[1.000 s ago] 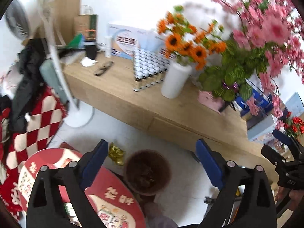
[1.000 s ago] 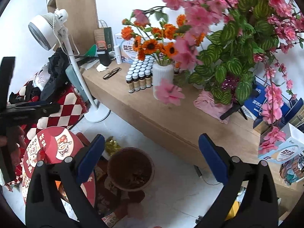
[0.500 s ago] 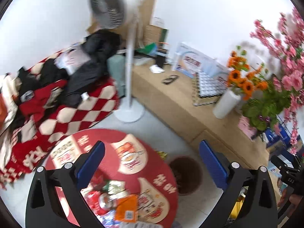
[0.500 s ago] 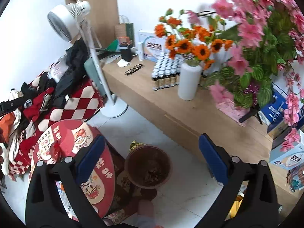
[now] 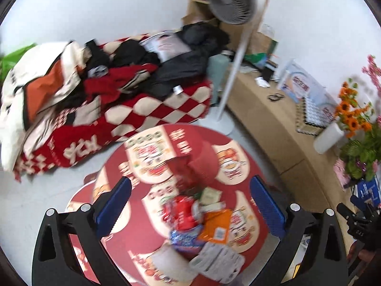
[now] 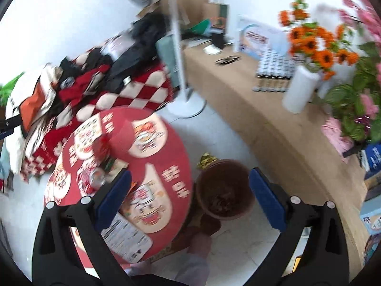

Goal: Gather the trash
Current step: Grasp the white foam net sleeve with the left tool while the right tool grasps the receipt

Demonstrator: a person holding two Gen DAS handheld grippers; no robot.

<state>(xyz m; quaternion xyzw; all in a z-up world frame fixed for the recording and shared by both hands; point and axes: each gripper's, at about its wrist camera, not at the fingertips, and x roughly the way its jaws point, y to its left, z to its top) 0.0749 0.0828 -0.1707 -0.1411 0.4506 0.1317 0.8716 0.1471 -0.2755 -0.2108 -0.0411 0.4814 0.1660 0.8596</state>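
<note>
Trash (image 5: 202, 219) lies heaped on the round red counter (image 5: 228, 166): red wrappers, an orange packet, a blue-and-white bag and white printed packaging, all touching or overlapping. The left gripper (image 5: 189, 208) hangs above this pile with its fingers spread wide and nothing between them. The right gripper (image 6: 189, 196), fingers likewise spread and empty, hangs over the counter's edge and the brown bin (image 6: 223, 190) on the floor just beside it, which already holds dark scraps. The step in hand looks like reaching for a first piece. It would go best to pick one top item, such as the orange packet (image 5: 215, 225), bracket it cleanly, pinch firmly, and then carry it over the bin's rim before letting go.
</note>
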